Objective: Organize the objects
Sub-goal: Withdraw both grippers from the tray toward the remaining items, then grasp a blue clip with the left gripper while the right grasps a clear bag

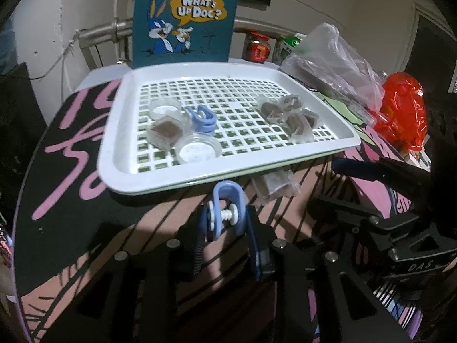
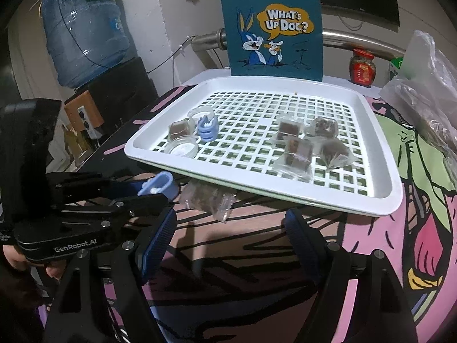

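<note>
A white slotted tray [image 1: 120, 168] [image 2: 371, 197] lies on the table. On its left stand small clear pots [image 1: 197, 150] [image 2: 182, 147], a brown cube in clear wrap [image 1: 165, 133] [image 2: 178, 128] and a blue clip [image 1: 201, 118] [image 2: 207, 130]. On its right lie several wrapped brown cubes [image 1: 288, 113] [image 2: 300, 145]. One more wrapped cube [image 1: 272, 187] [image 2: 208, 198] lies on the table against the tray's front edge. My left gripper [image 1: 227, 225] is shut on a second blue clip [image 1: 225, 208] [image 2: 158, 188], held just in front of the tray. My right gripper [image 2: 228, 240] is open and empty, a little short of the loose cube.
A blue cartoon bag [image 1: 185, 17] [image 2: 274, 25] stands behind the tray. A red-lidded jar [image 2: 362, 67], clear plastic bags [image 1: 328, 63] [image 2: 422, 91] and a red bag [image 1: 402, 111] sit at the right. A water bottle [image 2: 82, 25] stands at the far left.
</note>
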Motion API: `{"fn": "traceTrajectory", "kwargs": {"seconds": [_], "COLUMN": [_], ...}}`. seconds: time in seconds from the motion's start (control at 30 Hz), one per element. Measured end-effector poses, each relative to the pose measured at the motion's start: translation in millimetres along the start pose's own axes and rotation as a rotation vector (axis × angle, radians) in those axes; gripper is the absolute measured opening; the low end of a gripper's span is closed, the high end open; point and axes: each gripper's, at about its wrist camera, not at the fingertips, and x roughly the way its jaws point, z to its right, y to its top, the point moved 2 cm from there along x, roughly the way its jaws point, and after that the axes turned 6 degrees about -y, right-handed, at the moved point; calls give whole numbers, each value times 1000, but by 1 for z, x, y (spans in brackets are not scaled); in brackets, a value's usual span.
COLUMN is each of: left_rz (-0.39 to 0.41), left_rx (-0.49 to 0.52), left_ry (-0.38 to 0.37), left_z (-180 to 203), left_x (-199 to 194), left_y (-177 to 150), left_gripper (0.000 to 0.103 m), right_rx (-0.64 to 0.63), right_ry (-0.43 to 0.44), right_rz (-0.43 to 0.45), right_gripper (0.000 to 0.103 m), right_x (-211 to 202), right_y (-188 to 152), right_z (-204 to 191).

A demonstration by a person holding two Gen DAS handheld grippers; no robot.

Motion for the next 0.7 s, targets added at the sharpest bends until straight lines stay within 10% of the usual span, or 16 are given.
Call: {"fn": "traceTrajectory", "kwargs": {"seconds": [0.6, 0.7], "left_rz": [31, 35], "left_rx": [-107, -104], "left_ry": [45, 43], "left_z": [-25, -25], "left_x": [-14, -15], "left_y": [-8, -8], "left_gripper": [26, 26], "right_rx": [-19, -20], "right_ry": [-89, -106], "right_rz": [-75, -91], "right_gripper": [77, 59], "right_x": [38, 42], "right_y": [16, 16], "right_z": [-35, -34]}}
